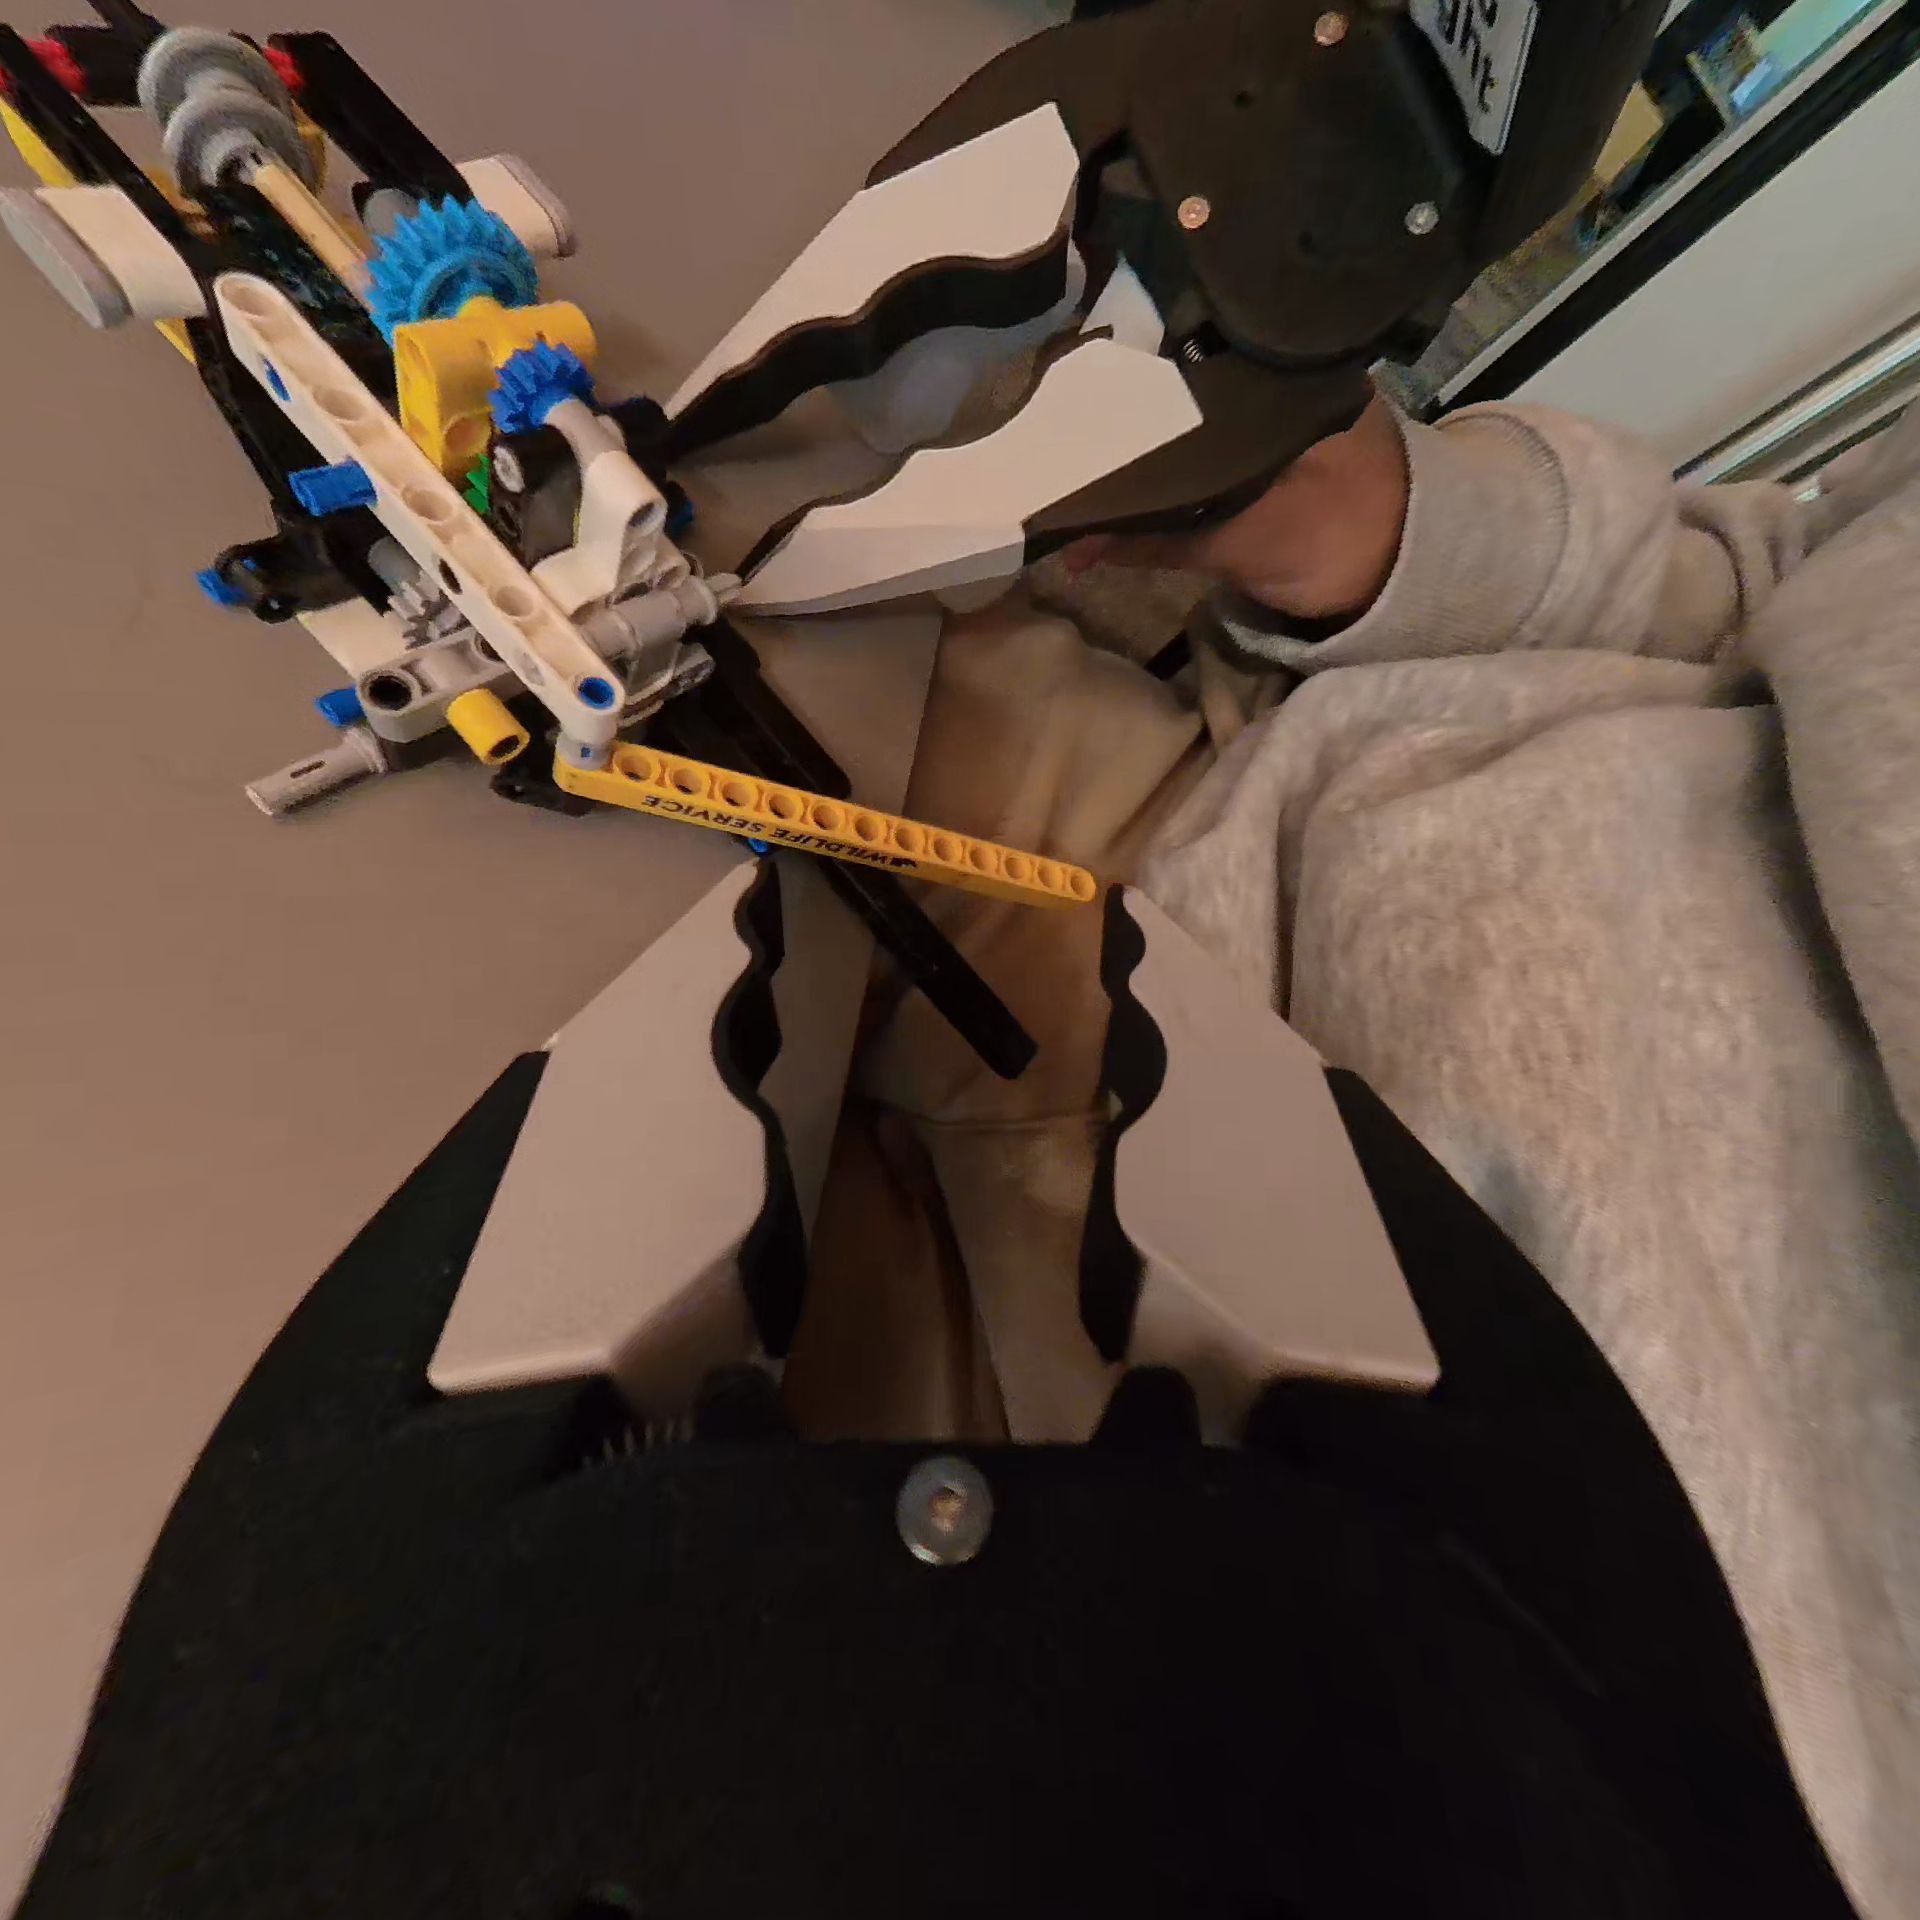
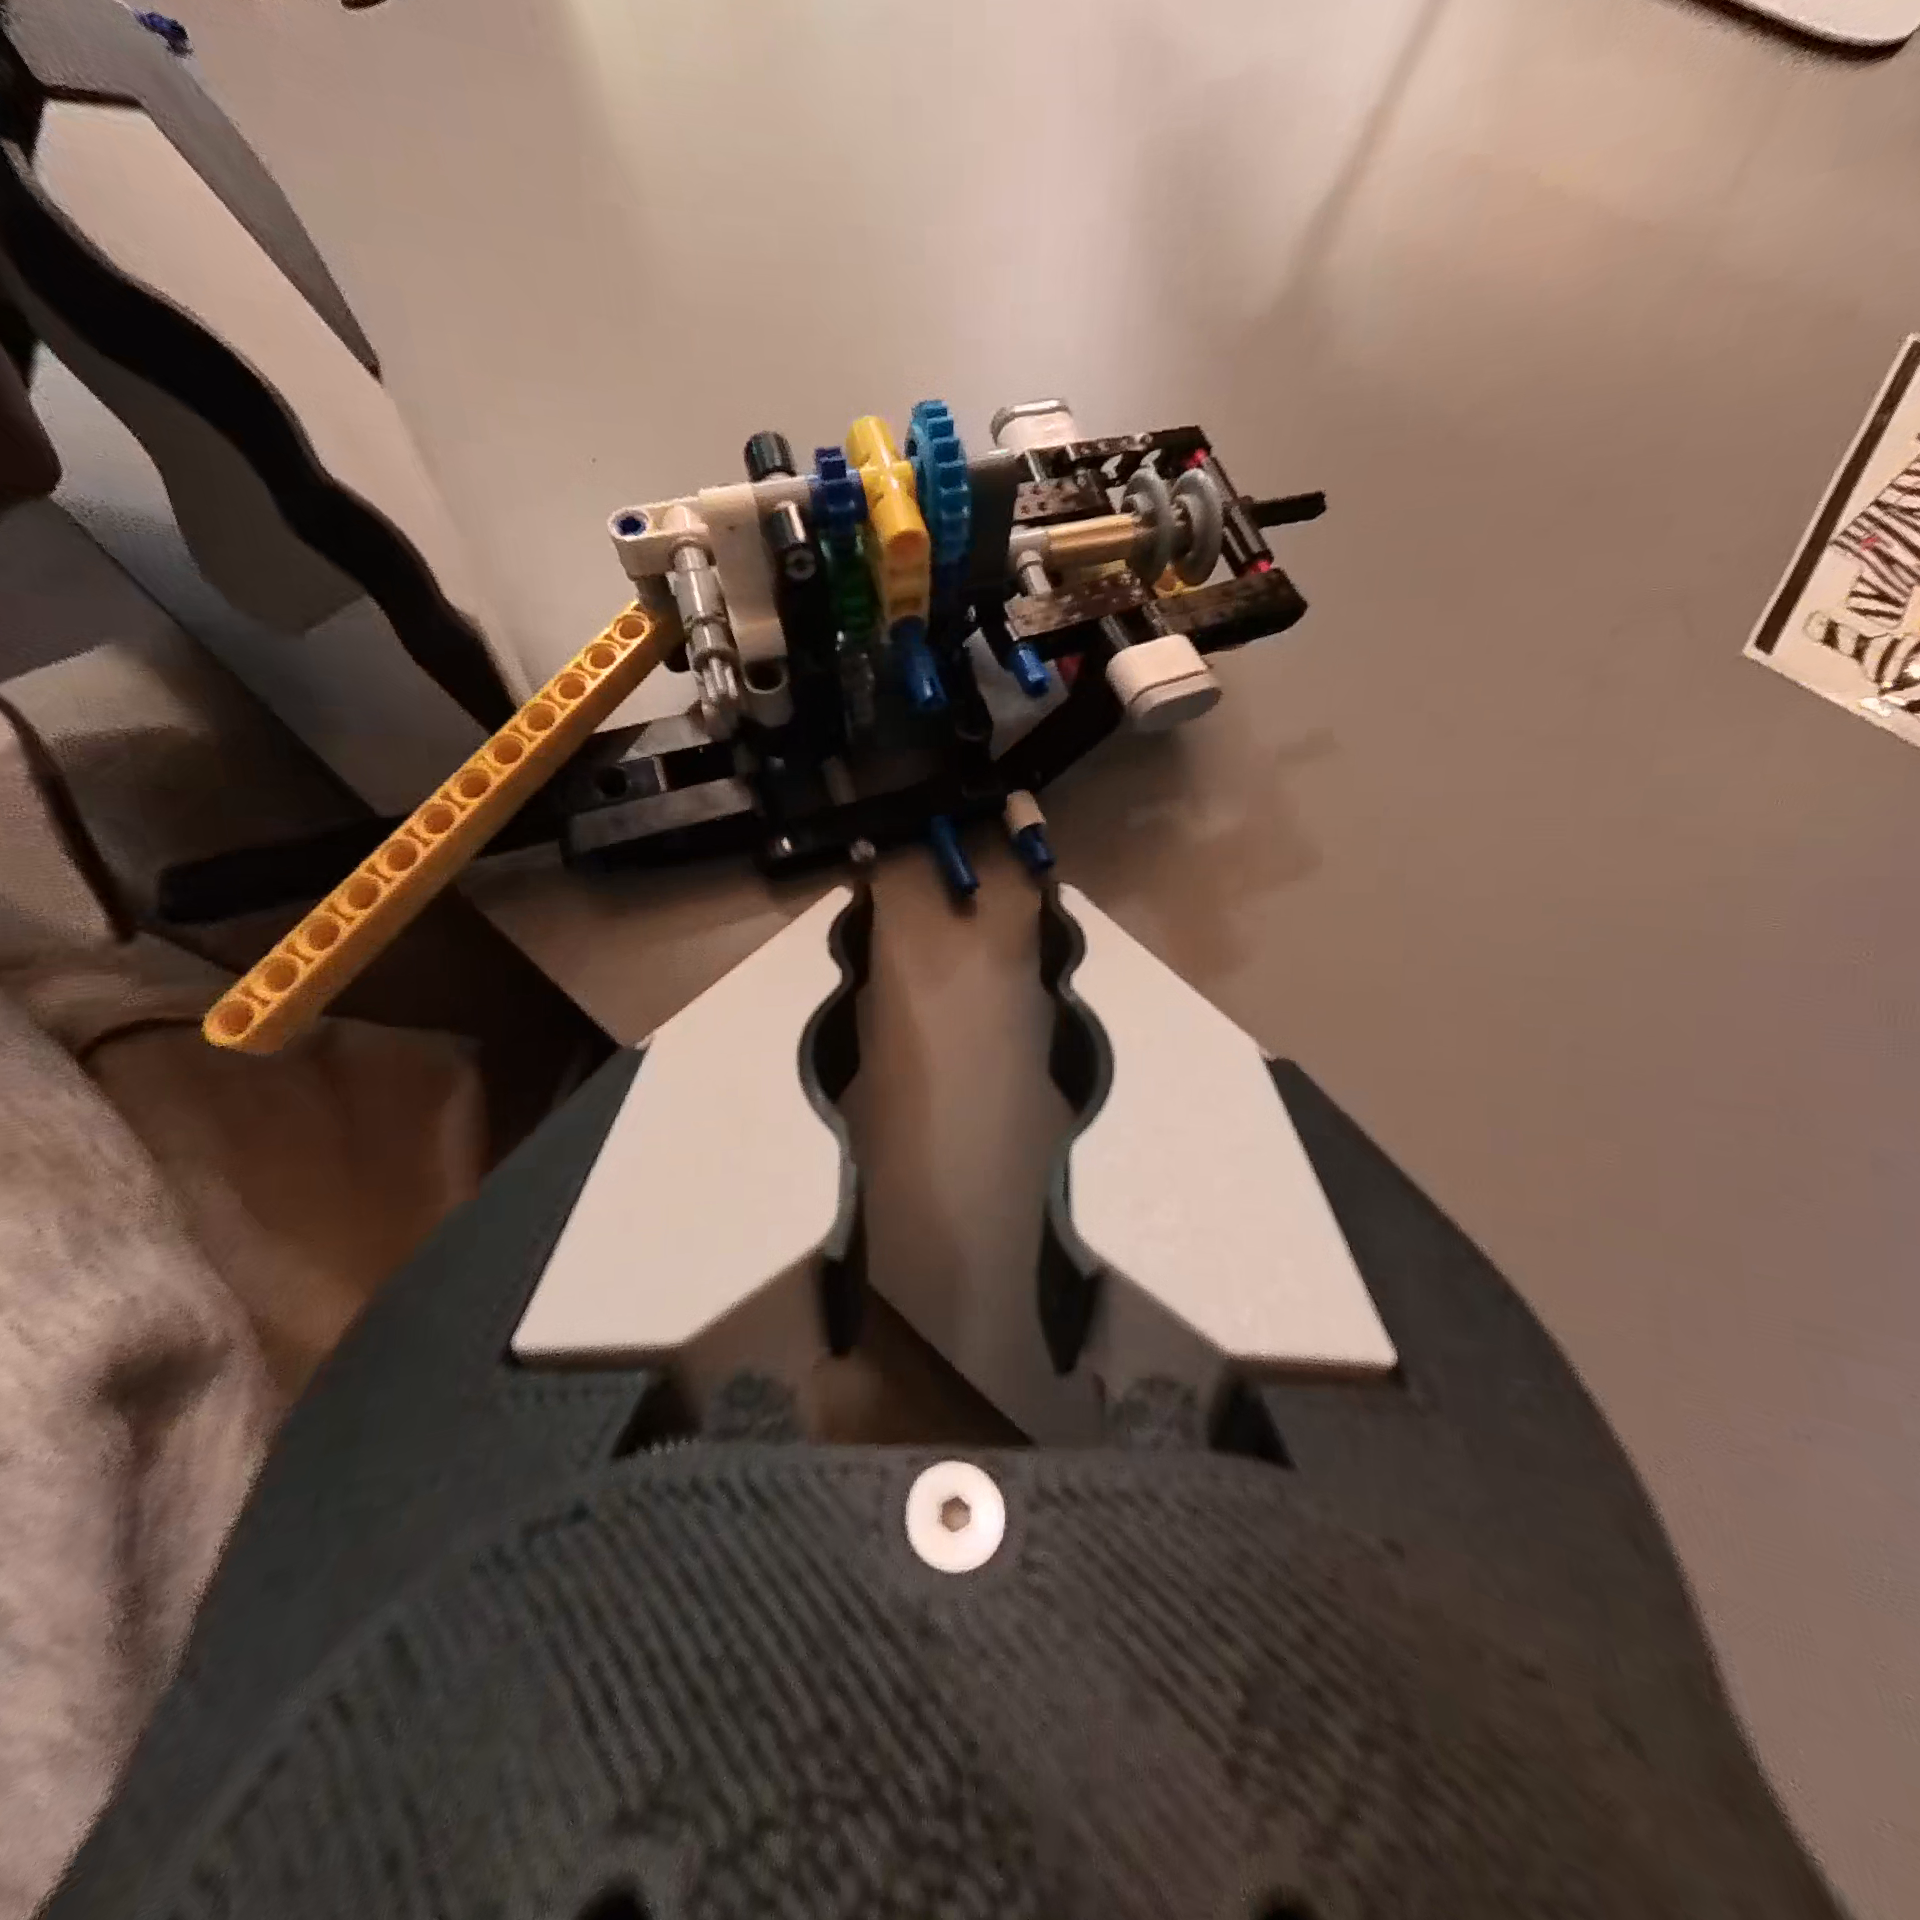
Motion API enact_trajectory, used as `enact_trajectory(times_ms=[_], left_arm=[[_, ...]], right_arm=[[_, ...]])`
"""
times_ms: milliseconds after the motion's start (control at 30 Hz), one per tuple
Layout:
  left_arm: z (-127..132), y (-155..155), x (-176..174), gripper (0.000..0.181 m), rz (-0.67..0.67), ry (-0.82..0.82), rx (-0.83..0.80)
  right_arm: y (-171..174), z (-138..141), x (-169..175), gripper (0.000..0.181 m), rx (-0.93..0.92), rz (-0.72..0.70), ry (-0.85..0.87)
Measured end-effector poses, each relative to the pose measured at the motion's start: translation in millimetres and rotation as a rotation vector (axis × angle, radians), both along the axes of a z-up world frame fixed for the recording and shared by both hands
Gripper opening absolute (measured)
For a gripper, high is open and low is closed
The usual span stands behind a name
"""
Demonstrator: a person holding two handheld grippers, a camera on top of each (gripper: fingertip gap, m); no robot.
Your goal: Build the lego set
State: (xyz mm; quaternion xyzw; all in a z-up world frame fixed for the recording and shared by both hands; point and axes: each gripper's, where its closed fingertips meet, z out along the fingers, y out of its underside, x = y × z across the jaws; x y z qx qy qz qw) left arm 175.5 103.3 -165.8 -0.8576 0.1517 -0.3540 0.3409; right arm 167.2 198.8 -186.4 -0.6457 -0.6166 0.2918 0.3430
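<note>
Lego model (image 1: 416, 447) far end cut off by frame edge; striped sheet (image 2: 1860, 582) cropped.

The lego model (image 2: 914, 623) sits at the table (image 2: 1455, 935) edge, its yellow beam (image 2: 436, 831) and black beam (image 1: 935, 977) jutting off the near-left edge over the lap. Bare table lies right of it up to a striped card (image 2: 1860, 571). The right gripper (image 2: 956, 894) crowds its near side, the left gripper (image 1: 935, 904) its left.
</note>
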Motion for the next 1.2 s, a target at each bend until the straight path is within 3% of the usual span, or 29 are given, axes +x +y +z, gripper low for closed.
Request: enact_trajectory(times_ms=[33,300,467,633,733,1200], left_arm=[[2,0,-1,0.061,0.001,-0.007,0.007],[18,-3,-12,0.056,-0.012,-0.055,0.083],[25,9,-26,0.056,0.079,-0.035,0.164],[20,22,-36,0.056,0.161,0.005,0.180],[15,26,-39,0.047,0.181,0.031,0.157],[9,25,-38,0.044,0.169,0.009,0.142]], right_arm=[[0,0,0,0.032,-0.002,0.001,-0.001],[0,2,3,0.033,-0.024,0.014,-0.008],[-4,15,4,0.027,-0.047,0.052,0.041],[-15,12,6,0.009,-0.064,0.118,0.021],[-25,11,5,0.003,-0.098,0.158,0.022],[-18,11,3,0.000,-0.235,0.143,0.076]])
